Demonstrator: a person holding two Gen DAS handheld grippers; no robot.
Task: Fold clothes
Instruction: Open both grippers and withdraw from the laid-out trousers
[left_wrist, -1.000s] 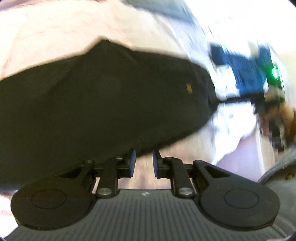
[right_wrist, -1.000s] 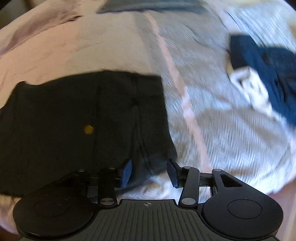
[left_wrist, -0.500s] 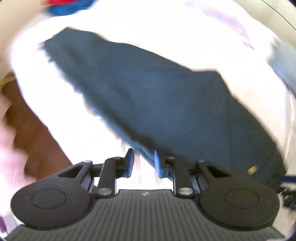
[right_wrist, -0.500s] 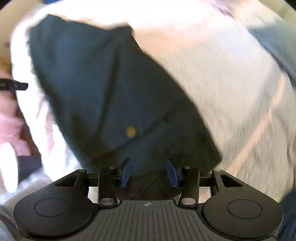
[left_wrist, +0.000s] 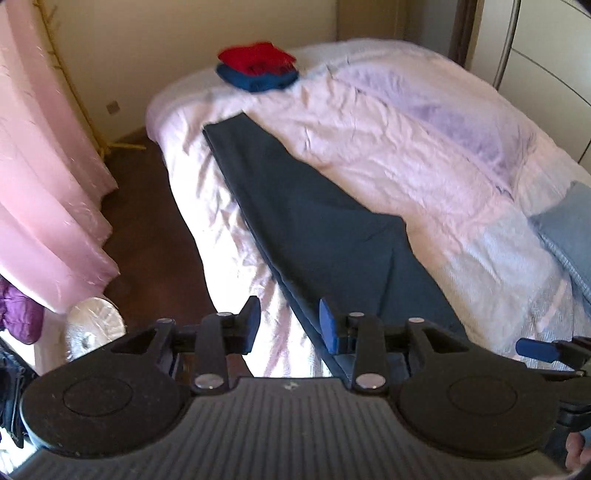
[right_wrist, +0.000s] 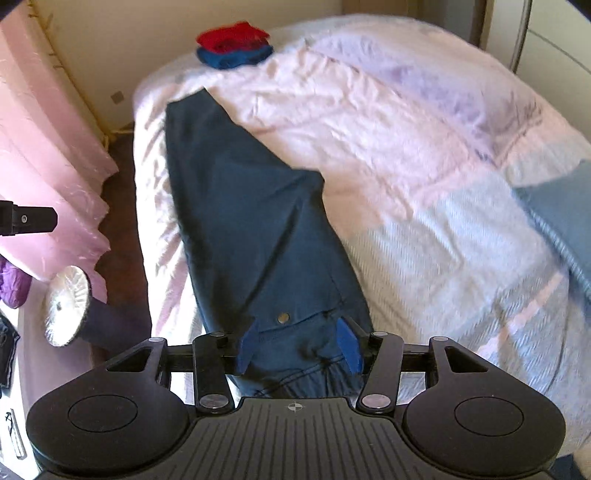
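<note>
Dark navy trousers (left_wrist: 314, 206) lie folded lengthwise along the near side of the bed (left_wrist: 406, 140). Their waistband with a metal button (right_wrist: 283, 317) points towards me. My left gripper (left_wrist: 290, 321) hovers above the bed's edge beside the trousers. Its jaws are opening, with nothing between them. In the right wrist view the trousers (right_wrist: 240, 206) run away from my right gripper (right_wrist: 297, 343), which hangs over the waistband. Its jaws are opening too, and the pads do not press the cloth. The right gripper's blue fingertip (left_wrist: 535, 349) shows at the left wrist view's right edge.
A folded red and blue stack (left_wrist: 258, 66) sits at the bed's far corner. A light blue garment (left_wrist: 569, 229) lies on the right. Pink curtains (left_wrist: 44, 184) hang left, across a strip of dark floor (left_wrist: 147, 229). A white round object (right_wrist: 66, 306) stands near the bed.
Both grippers have risen and rolled, so the whole bed and room now show. Their jaws stand wider apart. The trousers stay flat on the bed.
</note>
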